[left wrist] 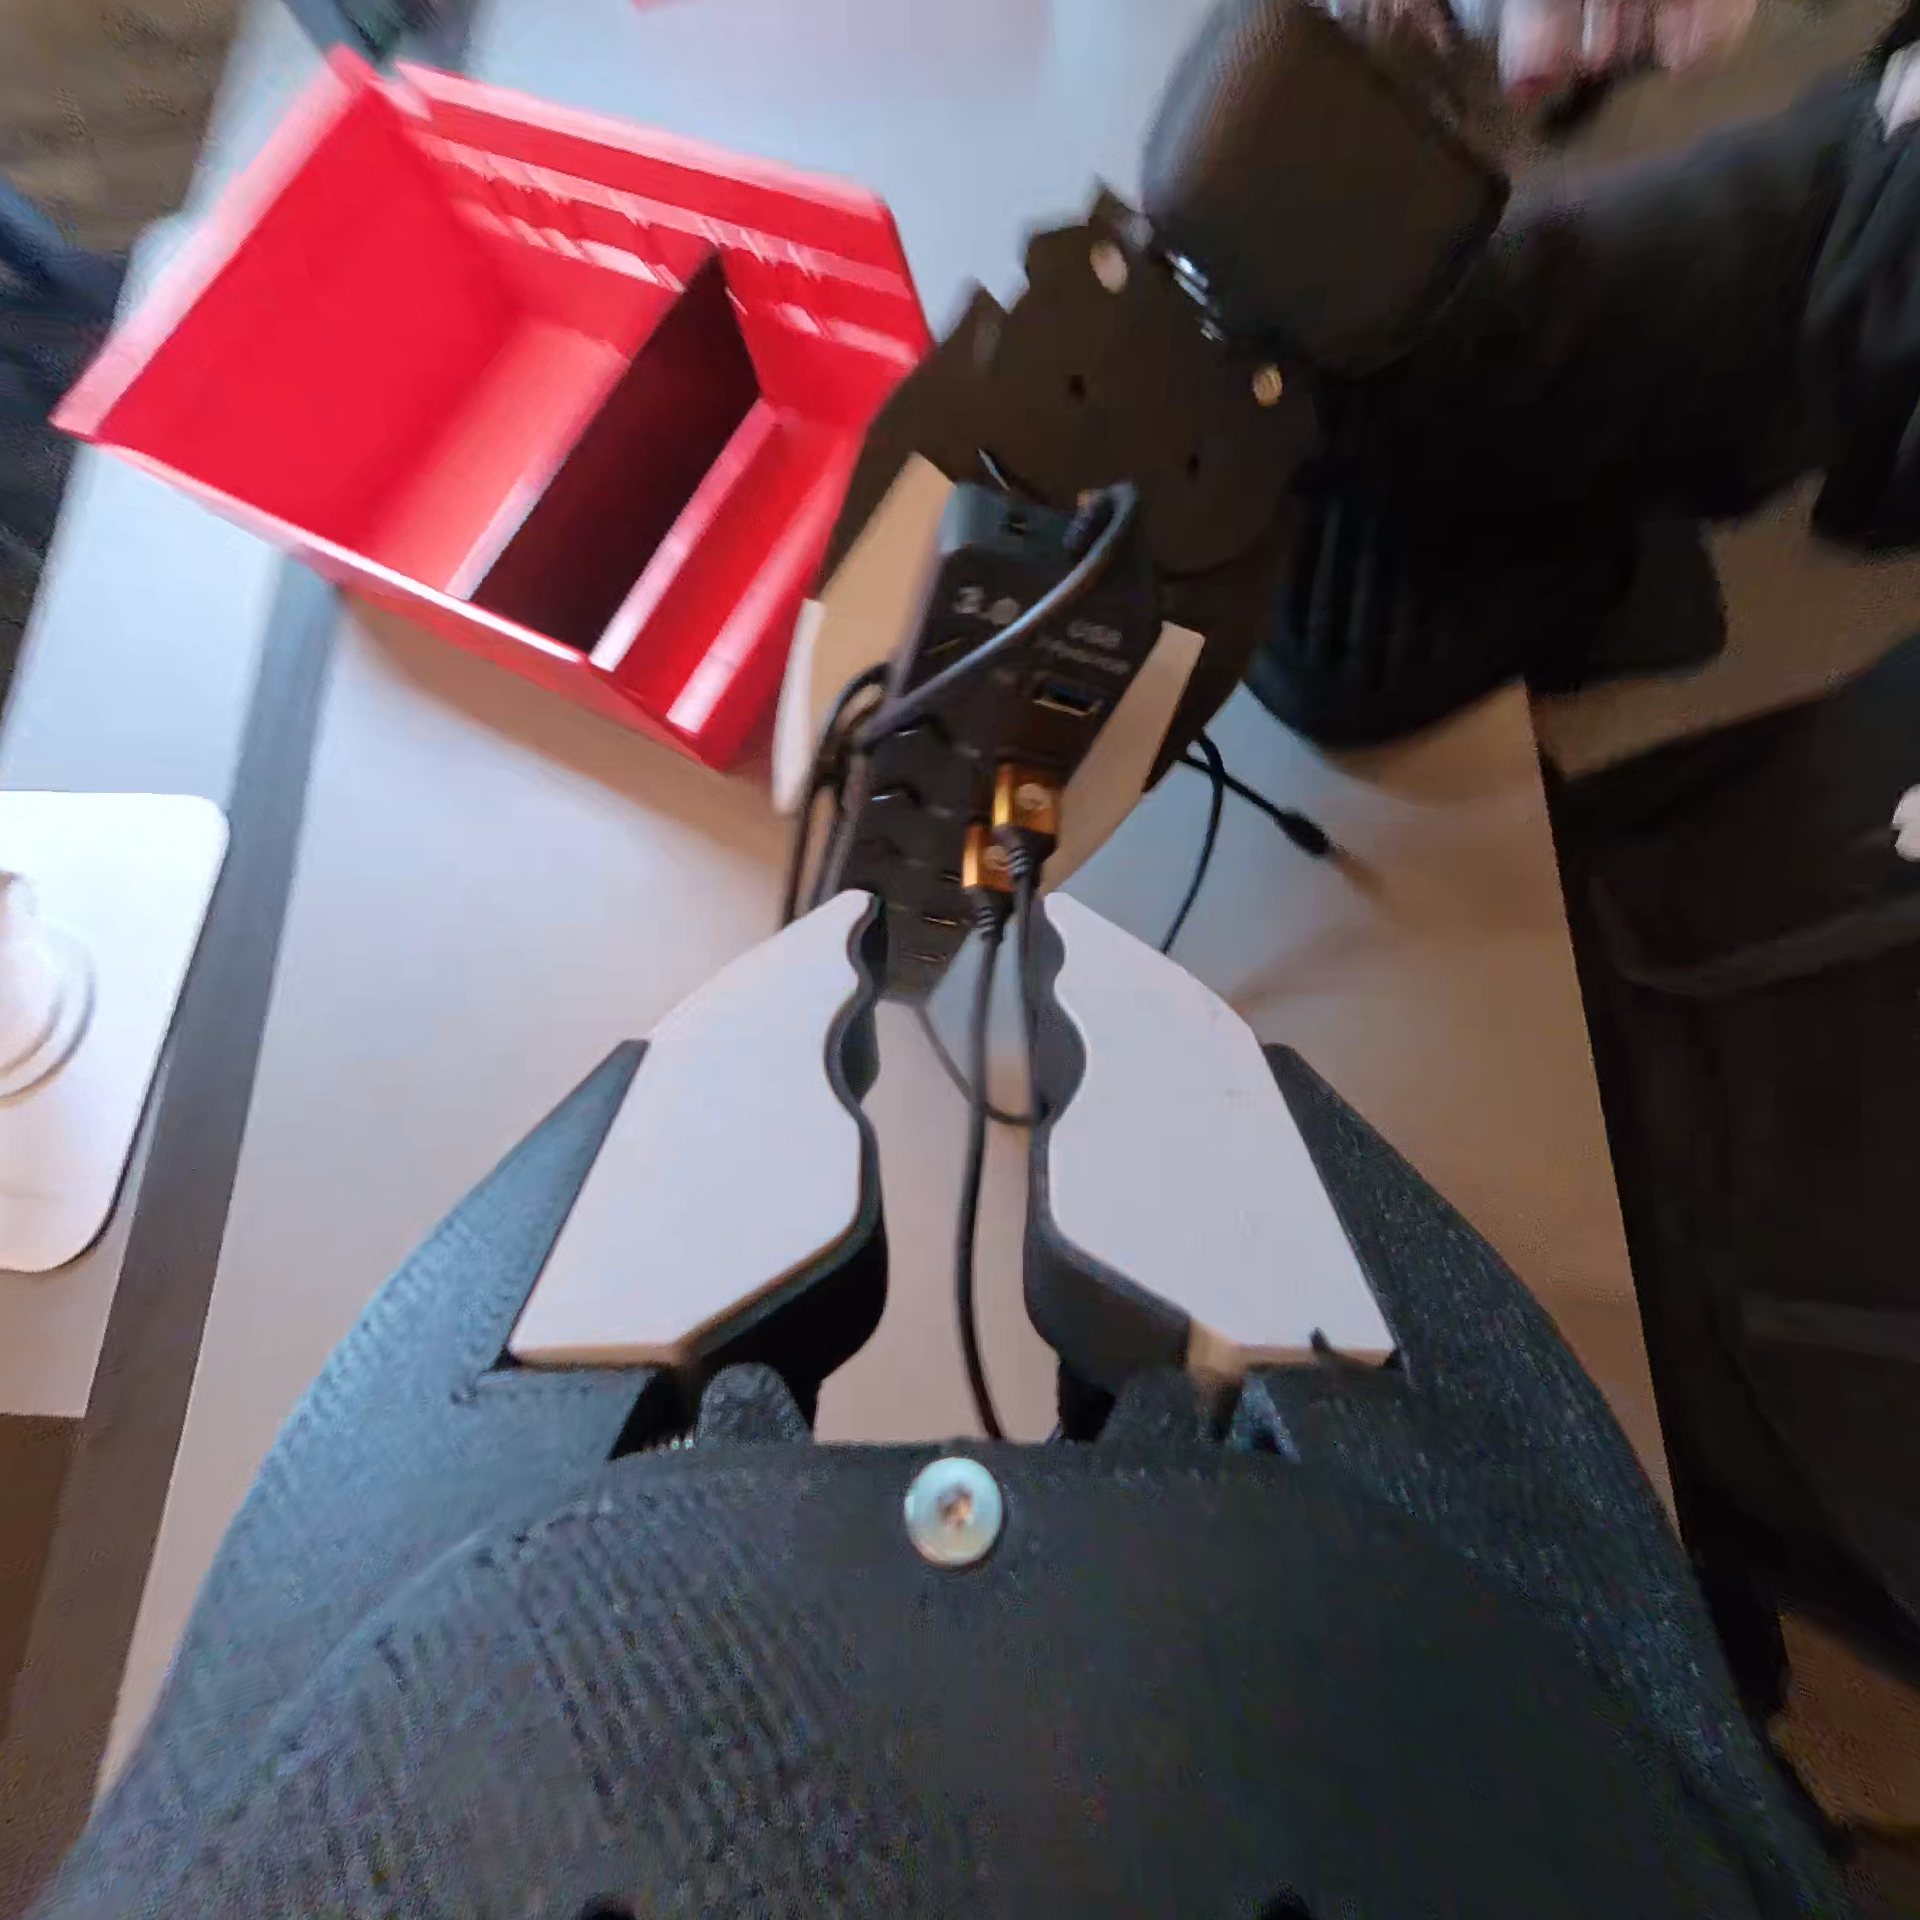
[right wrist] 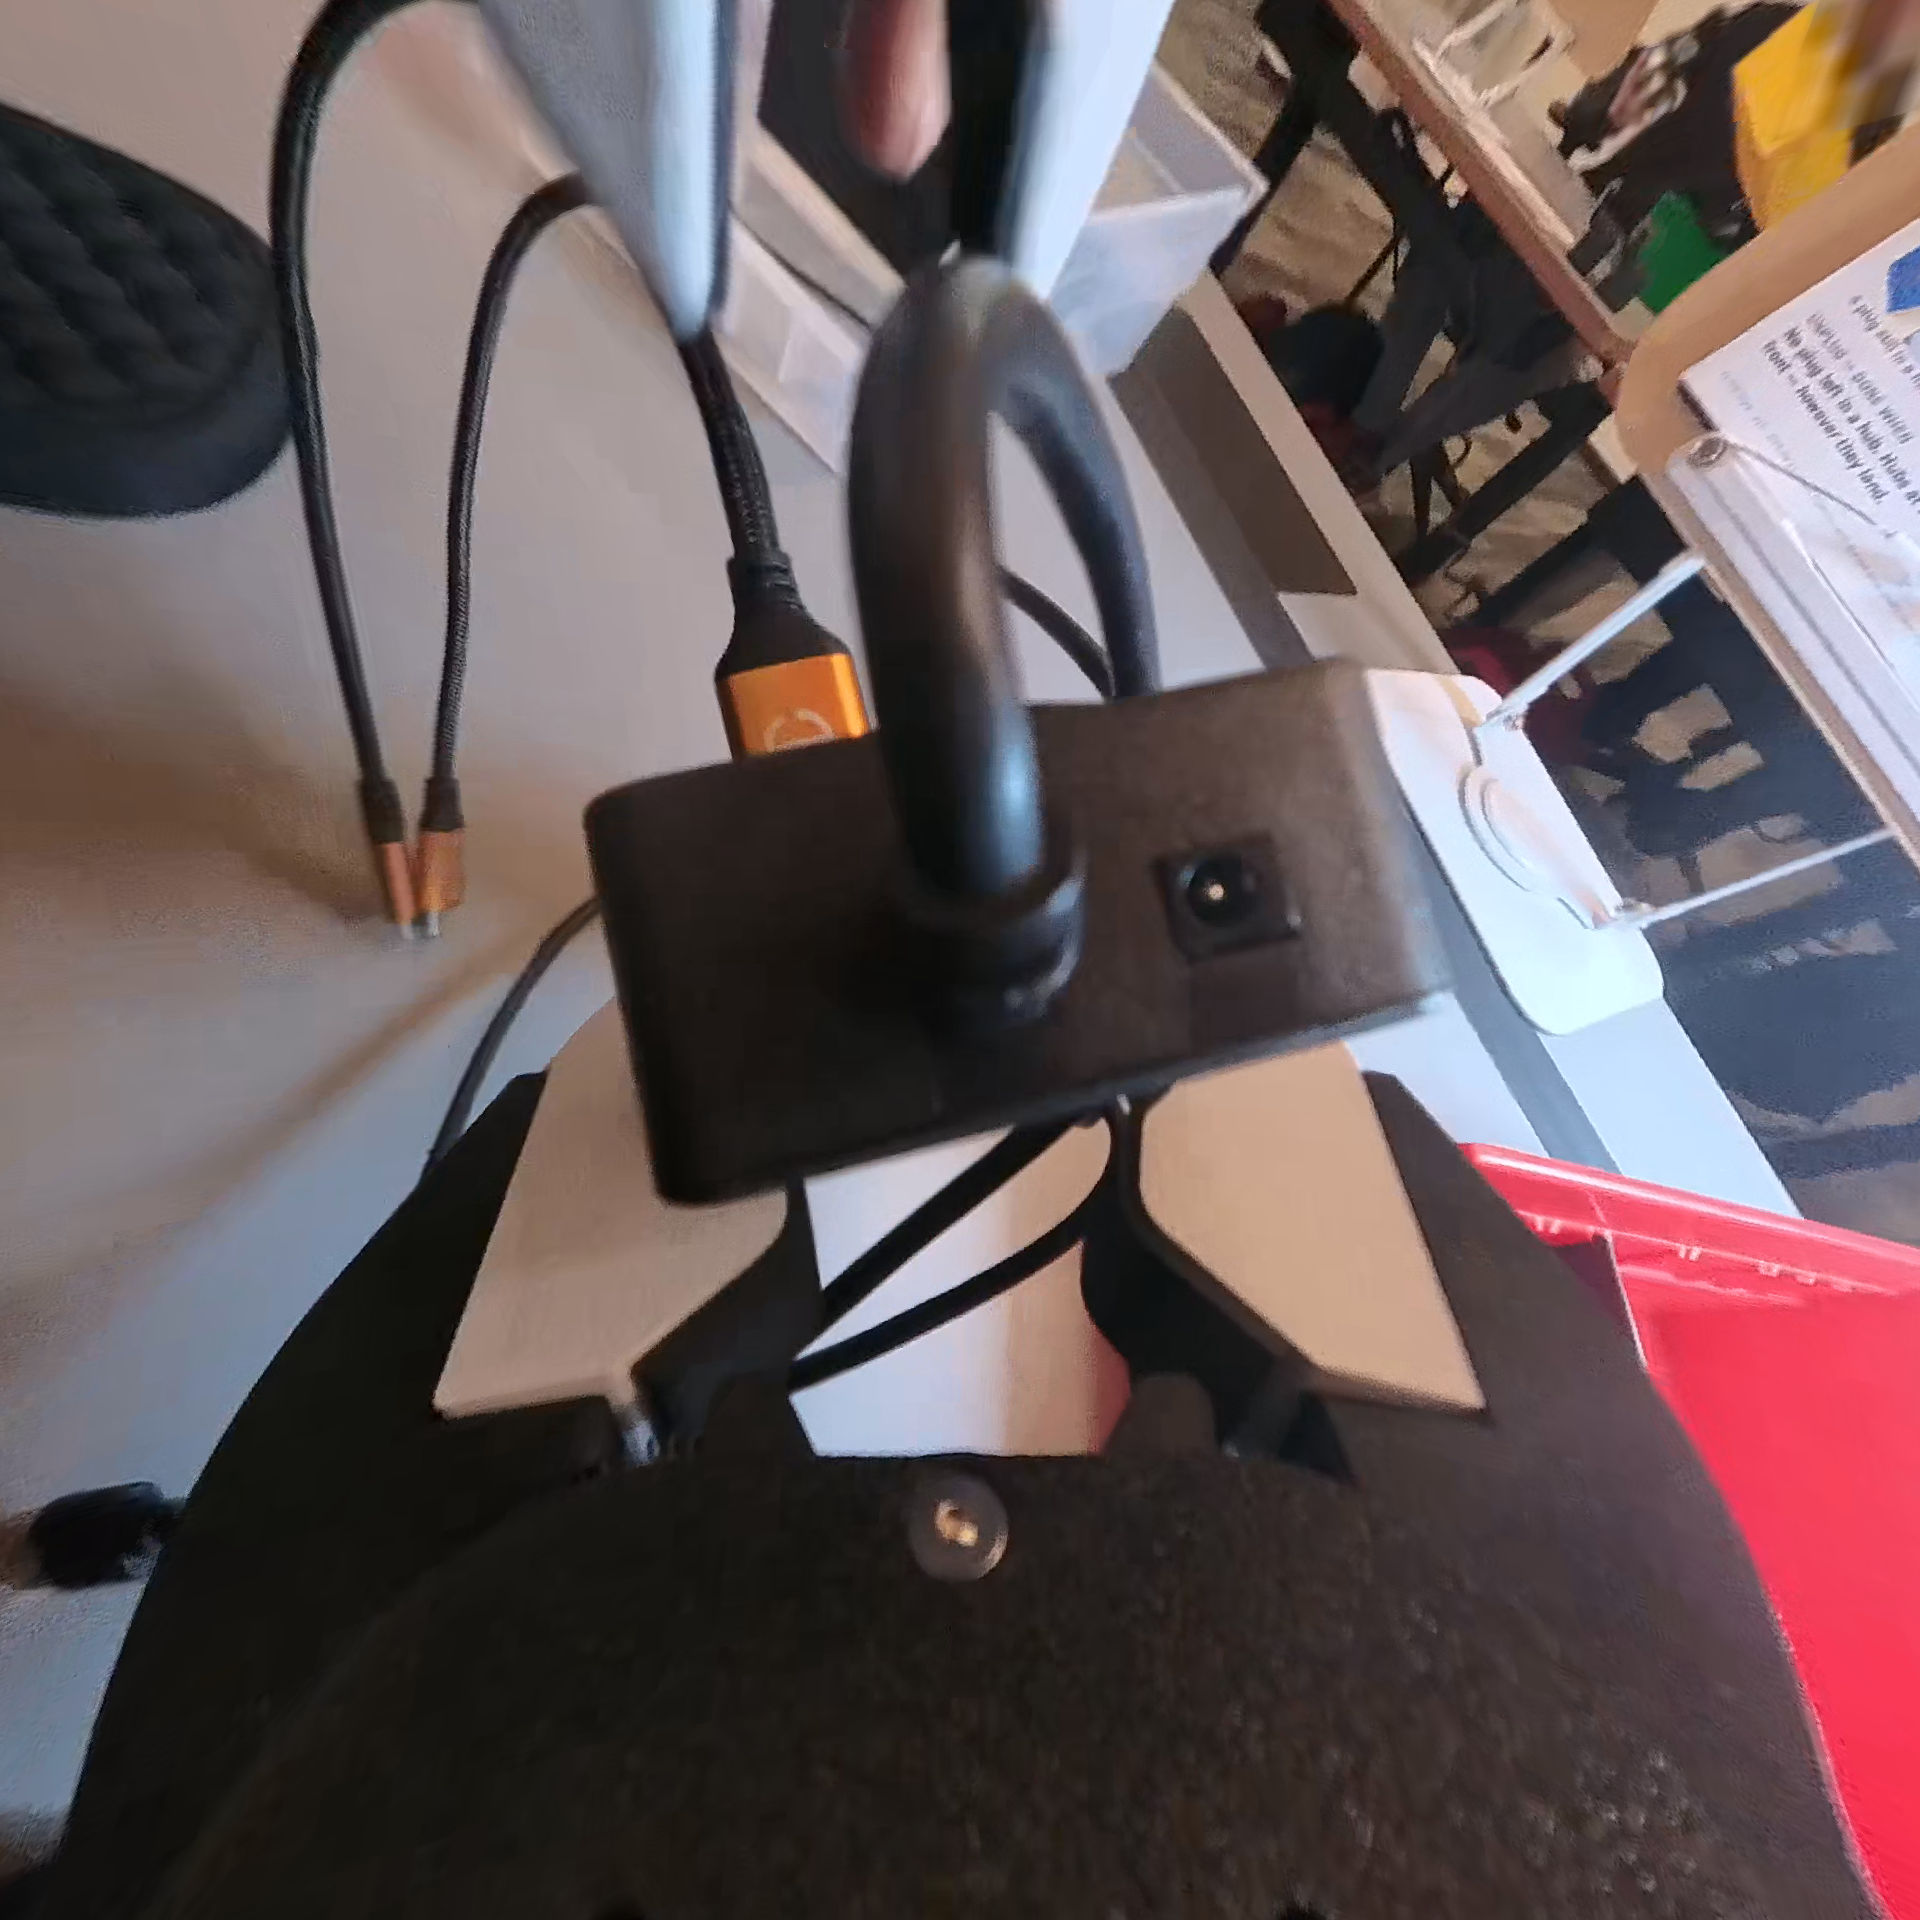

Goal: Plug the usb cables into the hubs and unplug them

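My right gripper (right wrist: 966,1101) is shut on a black USB hub (right wrist: 987,935) and holds it above the table, end-on to its camera. In the left wrist view the hub (left wrist: 1029,623) hangs between the right gripper's white pads (left wrist: 1174,665). Two orange plugs (left wrist: 1013,831) sit in its ports; one shows in the right wrist view (right wrist: 795,707). My left gripper (left wrist: 961,920) is open at the hub's lower end, with the thin black cables (left wrist: 977,1143) running between its fingers. The hub's thick black lead (right wrist: 935,520) loops up. Two loose orange cable ends (right wrist: 416,883) lie on the table.
A red divided bin (left wrist: 416,395) stands on the table beyond the hub, also at the right gripper's side (right wrist: 1766,1455). A white pad with a clear stand (left wrist: 83,987) lies at the left table edge. A black round cushion (right wrist: 104,312) sits far left. A person's dark sleeve (left wrist: 1662,312) is at right. The gap from one gripper's tips to the other's is roughly 9 cm.
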